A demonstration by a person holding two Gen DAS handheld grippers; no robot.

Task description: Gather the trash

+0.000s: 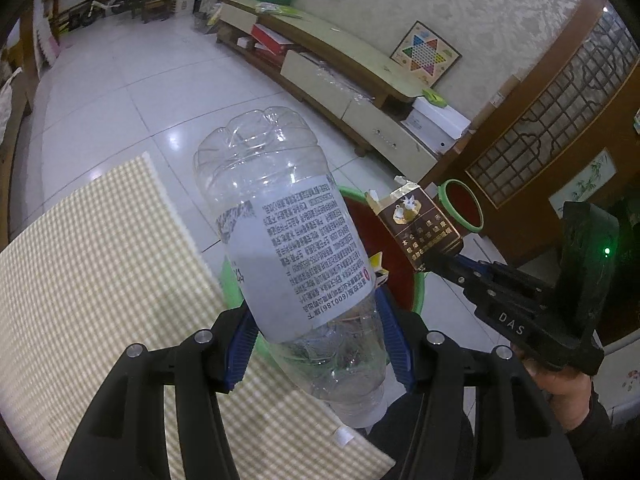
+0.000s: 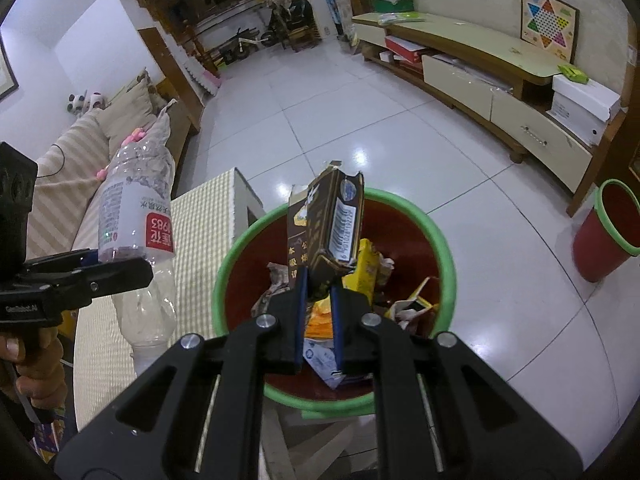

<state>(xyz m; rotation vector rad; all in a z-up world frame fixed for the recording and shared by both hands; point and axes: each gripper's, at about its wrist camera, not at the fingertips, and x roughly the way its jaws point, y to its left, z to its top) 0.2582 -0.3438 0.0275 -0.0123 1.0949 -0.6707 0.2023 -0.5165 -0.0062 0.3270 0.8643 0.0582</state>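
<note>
My left gripper (image 1: 316,336) is shut on a clear empty plastic bottle (image 1: 288,248) with a white label, base pointing away, held above the checked table cover. The bottle also shows in the right wrist view (image 2: 136,216), with the left gripper (image 2: 100,268) at far left. My right gripper (image 2: 319,280) is shut on a brown cigarette box (image 2: 328,224) and holds it above the green-rimmed red bin (image 2: 436,224), which holds several wrappers and papers. In the left wrist view the box (image 1: 420,228) and right gripper (image 1: 444,264) are over the bin (image 1: 416,292).
A second smaller red bin with green rim (image 2: 608,232) stands on the tiled floor at right. The checked table cover (image 1: 92,264) lies left of the bin. A long low TV cabinet (image 2: 480,64) runs along the far wall. A sofa (image 2: 80,152) is at left.
</note>
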